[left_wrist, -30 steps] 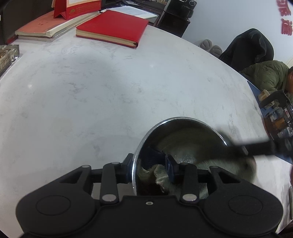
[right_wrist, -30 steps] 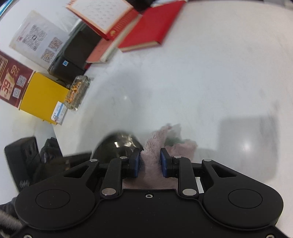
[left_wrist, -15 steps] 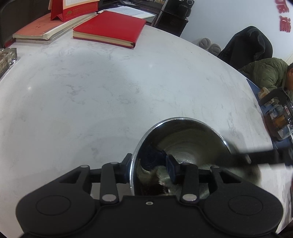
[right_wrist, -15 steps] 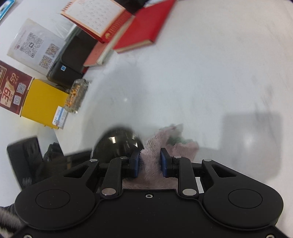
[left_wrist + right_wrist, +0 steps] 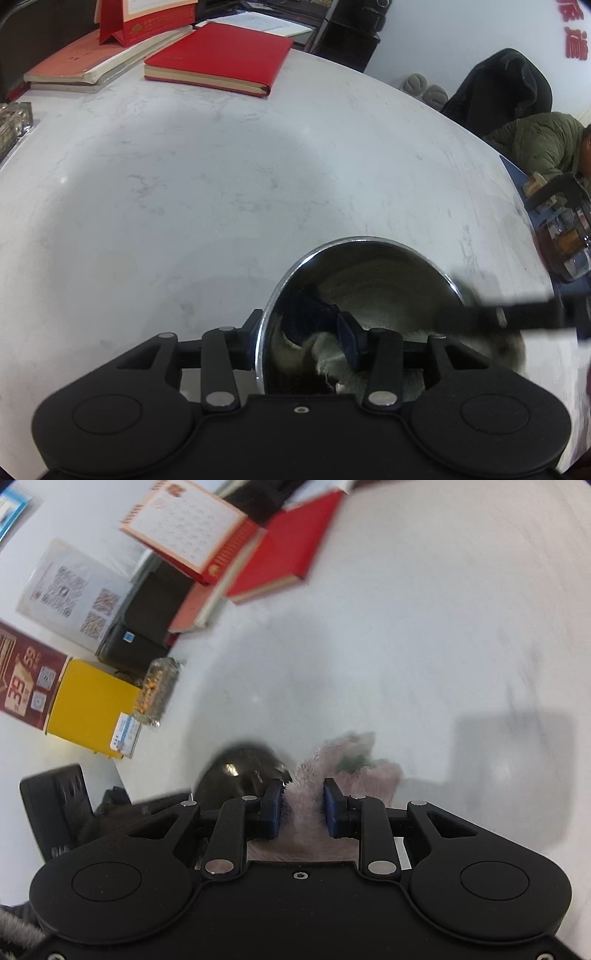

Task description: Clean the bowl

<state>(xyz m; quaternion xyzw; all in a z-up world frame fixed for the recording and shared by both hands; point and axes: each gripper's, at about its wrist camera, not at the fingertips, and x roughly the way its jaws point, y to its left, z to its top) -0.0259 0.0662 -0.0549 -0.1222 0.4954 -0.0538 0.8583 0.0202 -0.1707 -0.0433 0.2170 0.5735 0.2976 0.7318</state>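
Observation:
A steel bowl (image 5: pixel 373 277) stands on the white marble table (image 5: pixel 184 184), close under my left gripper (image 5: pixel 300 328). Its jaws straddle the bowl's near wall, one finger outside and one inside. They are opening, and a gap shows between the inner pad and the wall. My right gripper (image 5: pixel 303 806) is shut on a fluffy pink-grey cloth (image 5: pixel 354 775). In the left wrist view that gripper crosses the bowl's right rim as a blurred dark bar (image 5: pixel 517 314), and the cloth (image 5: pixel 328 356) lies inside the bowl. In the right wrist view the bowl (image 5: pixel 236 771) sits left of the cloth.
At the table's far side lie a red notebook (image 5: pixel 218 55) and a stack of books (image 5: pixel 92 62) with a desk calendar (image 5: pixel 184 528). A yellow box (image 5: pixel 88 705) and a glass jar (image 5: pixel 157 690) stand to the left. A person in a green jacket (image 5: pixel 535 140) sits at the right beside a glass teapot (image 5: pixel 565 240).
The left jaws have widened a little around the bowl's wall. The right gripper has rolled slightly with the cloth in it. The bowl has stayed in place.

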